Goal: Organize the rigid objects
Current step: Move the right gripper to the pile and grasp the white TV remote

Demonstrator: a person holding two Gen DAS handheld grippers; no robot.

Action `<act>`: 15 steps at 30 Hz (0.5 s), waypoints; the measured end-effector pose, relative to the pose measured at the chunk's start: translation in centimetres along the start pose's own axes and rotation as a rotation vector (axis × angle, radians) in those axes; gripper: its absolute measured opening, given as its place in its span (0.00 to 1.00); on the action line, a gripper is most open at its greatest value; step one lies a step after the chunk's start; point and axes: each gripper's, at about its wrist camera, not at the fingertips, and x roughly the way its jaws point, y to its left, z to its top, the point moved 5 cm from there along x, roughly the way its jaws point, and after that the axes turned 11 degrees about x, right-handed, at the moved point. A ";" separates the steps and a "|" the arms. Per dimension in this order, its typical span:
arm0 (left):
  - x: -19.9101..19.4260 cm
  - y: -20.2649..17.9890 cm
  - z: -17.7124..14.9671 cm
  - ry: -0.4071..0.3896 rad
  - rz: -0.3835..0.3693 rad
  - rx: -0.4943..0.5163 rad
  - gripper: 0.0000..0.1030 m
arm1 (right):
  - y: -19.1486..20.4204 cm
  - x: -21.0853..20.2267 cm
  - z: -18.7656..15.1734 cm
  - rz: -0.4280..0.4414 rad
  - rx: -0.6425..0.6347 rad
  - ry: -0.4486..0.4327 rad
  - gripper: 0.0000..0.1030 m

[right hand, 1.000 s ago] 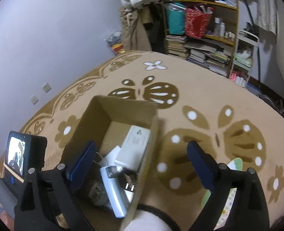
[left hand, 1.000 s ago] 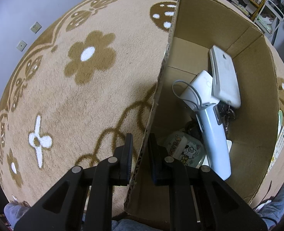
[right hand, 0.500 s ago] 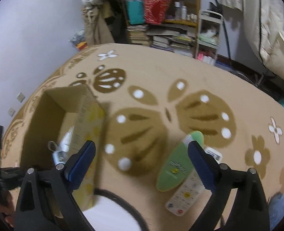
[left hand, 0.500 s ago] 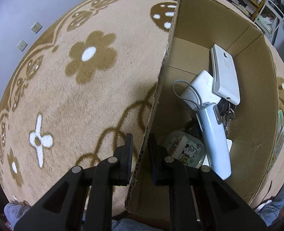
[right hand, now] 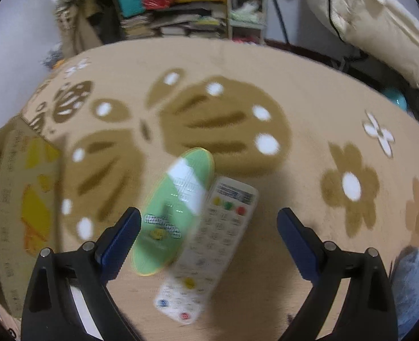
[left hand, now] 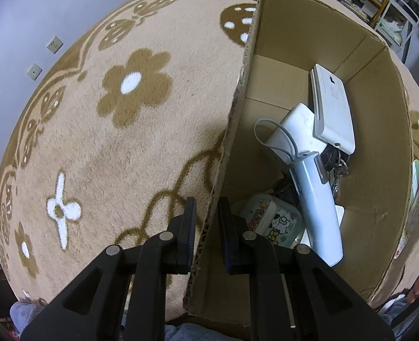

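Observation:
My left gripper is shut on the left wall of an open cardboard box, one finger outside and one inside. The box holds a white flat device, a white charger with a cable, a pale blue handheld device, keys and a cartoon-printed case. My right gripper is open and empty above a green oval case and a white remote control, which lie side by side on the carpet. The box's printed outer side is at the left of the right wrist view.
A tan carpet with brown flower patterns covers the floor. Cluttered shelves and a white cart stand along the far wall. A cream bag lies at the far right. Wall sockets are on the left wall.
My right gripper has swung right, away from the box, and come down over the green case and the remote. My left gripper has kept its hold on the box wall.

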 end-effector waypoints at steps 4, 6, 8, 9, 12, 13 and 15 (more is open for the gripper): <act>0.0 0.1 0.0 0.000 0.001 0.001 0.13 | -2.0 1.3 -0.4 -0.013 0.056 0.043 0.98; 0.0 0.2 -0.1 0.000 0.004 0.003 0.13 | -2.5 1.9 -0.7 -0.016 0.068 0.058 0.98; 0.0 0.2 -0.1 0.000 0.000 0.002 0.13 | -2.7 2.4 -0.9 -0.022 0.073 0.068 0.98; 0.0 0.2 -0.1 0.000 -0.001 0.001 0.13 | -2.7 2.6 -1.0 -0.022 0.074 0.072 0.98; 0.1 0.2 0.0 0.000 0.001 0.003 0.14 | -2.6 2.8 -1.1 -0.016 0.077 0.075 0.98; 0.1 0.2 0.0 -0.001 0.003 0.004 0.14 | -2.6 2.9 -1.1 -0.018 0.079 0.078 0.98; 0.1 0.3 -0.1 -0.001 0.001 0.002 0.14 | -2.5 3.0 -1.2 -0.025 0.084 0.089 0.98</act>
